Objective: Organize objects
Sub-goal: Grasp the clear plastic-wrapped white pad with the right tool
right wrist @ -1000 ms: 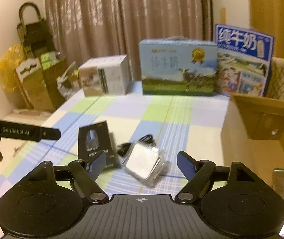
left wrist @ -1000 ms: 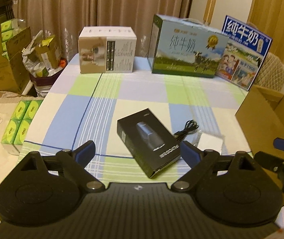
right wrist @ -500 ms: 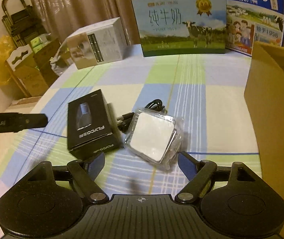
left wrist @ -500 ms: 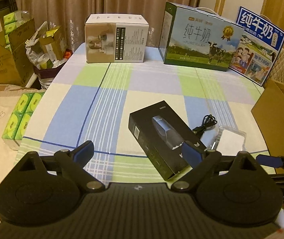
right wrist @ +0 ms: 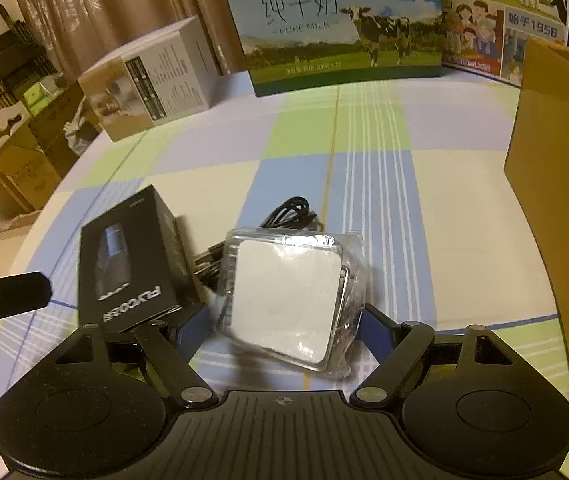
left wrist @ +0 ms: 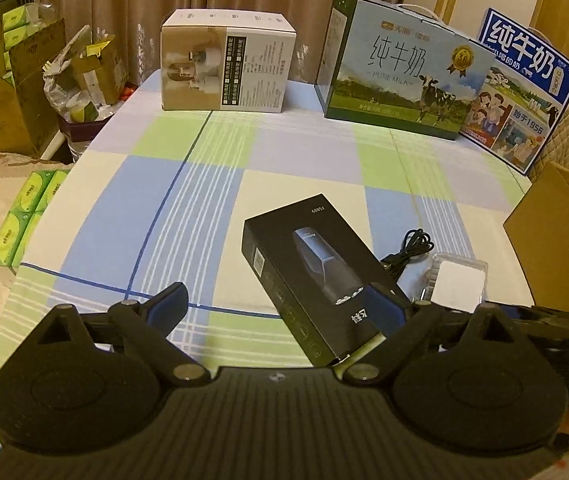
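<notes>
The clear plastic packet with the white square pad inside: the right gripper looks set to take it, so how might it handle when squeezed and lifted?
The clear plastic packet with the white square pad looks glossy and crinkled, so the pads may slip on the film. It seems thin and flat, probably light. The wrap may give before the pad inside resists.

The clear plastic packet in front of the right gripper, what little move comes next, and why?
Probably close the right gripper on the clear plastic packet. Its open jaws already sit on either side of the packet, which lies flat on the table.
</notes>
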`<state>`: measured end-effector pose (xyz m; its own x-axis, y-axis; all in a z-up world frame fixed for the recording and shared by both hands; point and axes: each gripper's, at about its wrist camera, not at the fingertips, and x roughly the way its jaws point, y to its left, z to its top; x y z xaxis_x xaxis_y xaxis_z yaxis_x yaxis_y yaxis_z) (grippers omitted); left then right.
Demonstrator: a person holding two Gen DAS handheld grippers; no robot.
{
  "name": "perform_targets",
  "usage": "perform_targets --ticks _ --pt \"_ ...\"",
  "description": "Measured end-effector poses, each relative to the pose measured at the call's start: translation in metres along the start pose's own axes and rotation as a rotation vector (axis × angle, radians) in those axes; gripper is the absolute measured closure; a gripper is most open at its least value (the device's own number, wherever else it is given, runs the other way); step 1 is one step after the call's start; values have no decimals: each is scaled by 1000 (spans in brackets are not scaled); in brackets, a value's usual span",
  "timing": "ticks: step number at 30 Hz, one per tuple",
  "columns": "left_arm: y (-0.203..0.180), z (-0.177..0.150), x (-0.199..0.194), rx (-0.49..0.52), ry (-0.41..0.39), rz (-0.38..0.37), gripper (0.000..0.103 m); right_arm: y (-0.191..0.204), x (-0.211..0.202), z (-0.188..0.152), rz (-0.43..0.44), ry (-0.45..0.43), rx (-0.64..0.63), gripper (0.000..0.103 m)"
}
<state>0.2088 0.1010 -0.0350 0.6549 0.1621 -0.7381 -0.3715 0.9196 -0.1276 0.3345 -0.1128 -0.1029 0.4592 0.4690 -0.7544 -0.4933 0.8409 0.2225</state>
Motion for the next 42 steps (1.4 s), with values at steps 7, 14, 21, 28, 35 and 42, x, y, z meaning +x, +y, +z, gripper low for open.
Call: perform_targets --ticks 7,14,21,28,35,42 --pt "4 1 2 -24 7 -11 11 -15 -15 12 35 56 -25 62" --pt "3 2 2 -35 6 -29 11 -21 -28 8 15 104 -88 90" --pt "6 3 2 -44 7 -30 11 -24 -30 2 -31 59 -98 69" --pt "10 3 4 -63 7 -29 10 -17 -32 1 -5 18 9 30" --pt "10 3 6 -63 12 -24 10 -3 -5 3 -60 16 39 24" --pt "12 3 8 -62 18 -22 10 11 7 1 -61 5 -30 19"
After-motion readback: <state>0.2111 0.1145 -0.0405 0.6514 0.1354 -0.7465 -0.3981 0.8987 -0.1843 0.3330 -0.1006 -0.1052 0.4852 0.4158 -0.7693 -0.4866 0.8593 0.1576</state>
